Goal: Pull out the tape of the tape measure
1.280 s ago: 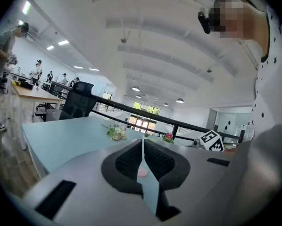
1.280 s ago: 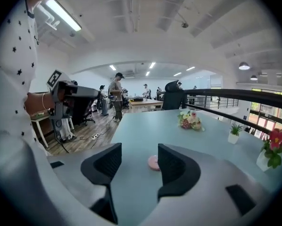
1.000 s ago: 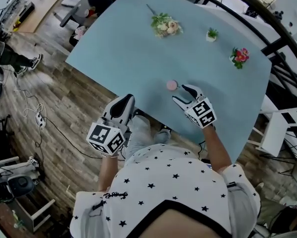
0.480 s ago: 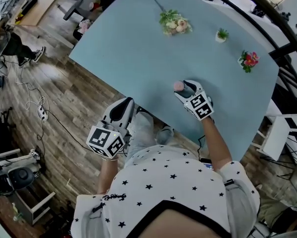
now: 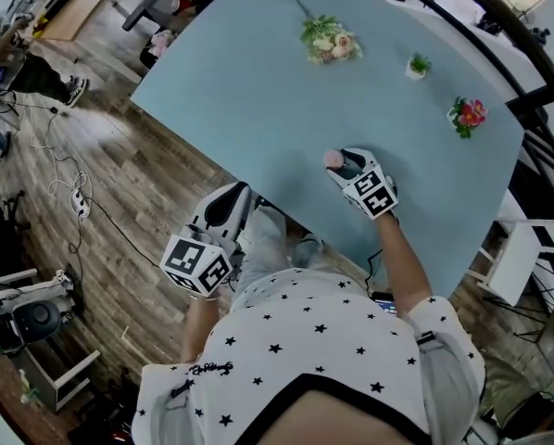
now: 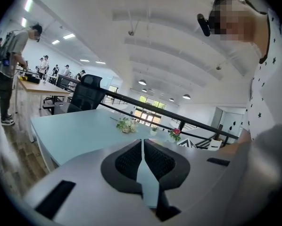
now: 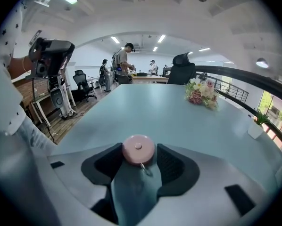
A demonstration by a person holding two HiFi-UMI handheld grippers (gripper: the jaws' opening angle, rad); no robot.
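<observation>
- Head view: the tape measure, a small pink disc, lies on the light-blue tabletop close to its near edge, about midway along that edge.
- Head view: the right gripper is tilted down onto the tabletop with its tips right at the disc.
- Head view: the left gripper is off the tabletop, just outside the near edge and above the wood floor, well apart from the disc.
- Head view: a bouquet, a small potted plant and a red flower sit toward the far edge.
- Left gripper view: its jaws are pressed together with nothing between them. The tabletop stretches out beyond.
- Right gripper view: the disc lies flat between the jaw tips, and its metal pull ring points back toward the camera.
- Right gripper view: the jaws stand wide and have just been closing. The pads look level with the disc's sides, though I cannot confirm they press on it yet.
</observation>
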